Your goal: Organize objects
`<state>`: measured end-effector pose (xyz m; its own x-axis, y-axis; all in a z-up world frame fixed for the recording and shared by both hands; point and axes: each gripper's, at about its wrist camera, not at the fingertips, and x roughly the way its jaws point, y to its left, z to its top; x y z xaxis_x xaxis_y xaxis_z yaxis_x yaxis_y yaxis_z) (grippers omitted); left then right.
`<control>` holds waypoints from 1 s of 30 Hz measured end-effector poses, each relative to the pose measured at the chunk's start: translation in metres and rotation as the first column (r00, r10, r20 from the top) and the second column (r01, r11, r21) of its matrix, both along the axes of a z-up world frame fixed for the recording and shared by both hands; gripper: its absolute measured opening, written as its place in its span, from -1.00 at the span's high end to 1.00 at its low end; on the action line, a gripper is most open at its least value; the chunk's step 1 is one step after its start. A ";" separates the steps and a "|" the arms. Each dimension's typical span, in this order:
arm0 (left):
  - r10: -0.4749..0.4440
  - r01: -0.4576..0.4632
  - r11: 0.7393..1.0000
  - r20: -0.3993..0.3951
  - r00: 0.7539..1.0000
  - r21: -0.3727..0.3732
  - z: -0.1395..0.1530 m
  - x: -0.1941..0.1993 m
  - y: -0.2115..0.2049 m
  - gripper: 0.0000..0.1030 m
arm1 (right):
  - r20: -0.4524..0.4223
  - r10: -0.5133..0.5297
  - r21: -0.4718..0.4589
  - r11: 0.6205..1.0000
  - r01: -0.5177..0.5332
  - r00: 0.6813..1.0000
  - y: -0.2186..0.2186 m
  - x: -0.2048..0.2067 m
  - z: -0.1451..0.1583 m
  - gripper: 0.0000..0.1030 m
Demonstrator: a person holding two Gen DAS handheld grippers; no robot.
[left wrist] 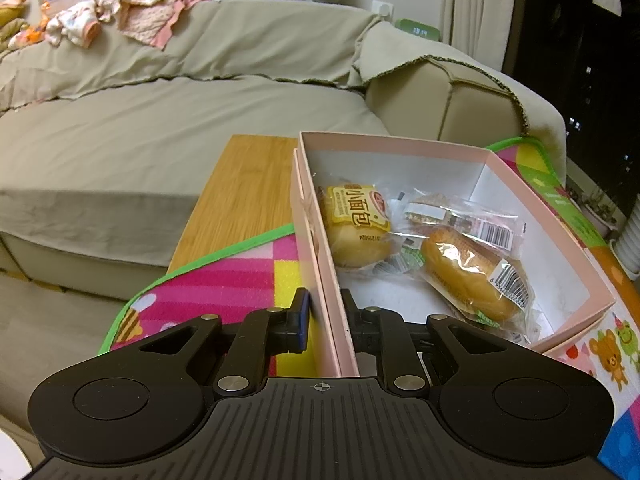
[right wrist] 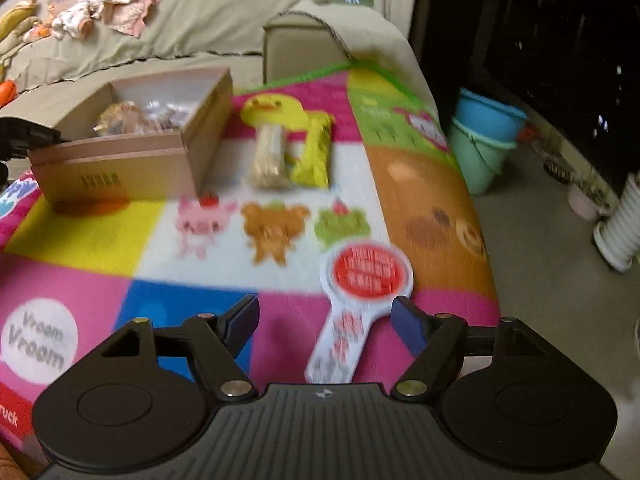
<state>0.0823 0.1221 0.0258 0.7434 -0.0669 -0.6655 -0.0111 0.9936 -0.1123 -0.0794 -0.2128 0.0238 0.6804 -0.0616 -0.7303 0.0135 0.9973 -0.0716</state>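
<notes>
Box wall in left tongs; right-wrist view adds paddle.

Ahead of our claws we see a big tan sofa with baby clothes on top. Two buckets stand on the floor, far right.

The whole right-wrist view is smeared by motion blur: print on the white paddle-shaped package lying between the spread fingers of the right gripper cannot be read, and the two snack packets farther ahead show only as tan and yellow shapes. Contents of the pink box ahead-left are indistinct there. In the left-wrist view, the box wall hides the inner fingertip of the left gripper, and the body of the gripper cuts off the box's near end.
</notes>
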 end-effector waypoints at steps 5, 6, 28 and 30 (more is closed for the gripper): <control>-0.001 0.001 1.000 -0.003 1.000 0.003 0.000 -0.001 -0.001 0.66 | -0.010 -0.057 0.038 0.998 0.058 0.998 -0.011 0.004 -0.009 -0.43; -0.001 0.001 1.000 -0.004 1.000 0.004 0.000 -0.001 -0.001 0.66 | -0.006 -0.064 0.039 0.997 0.064 0.998 -0.013 0.006 -0.009 -0.43; 0.000 0.000 1.000 -0.004 1.000 0.004 0.001 -0.001 -0.001 0.65 | 0.021 -0.035 0.046 0.998 0.034 0.999 -0.012 0.029 -0.010 -0.19; 0.000 0.000 1.000 -0.004 1.000 0.003 0.001 -0.001 -0.001 0.65 | 0.020 -0.022 0.054 0.998 0.021 1.000 -0.007 0.028 -0.009 -0.19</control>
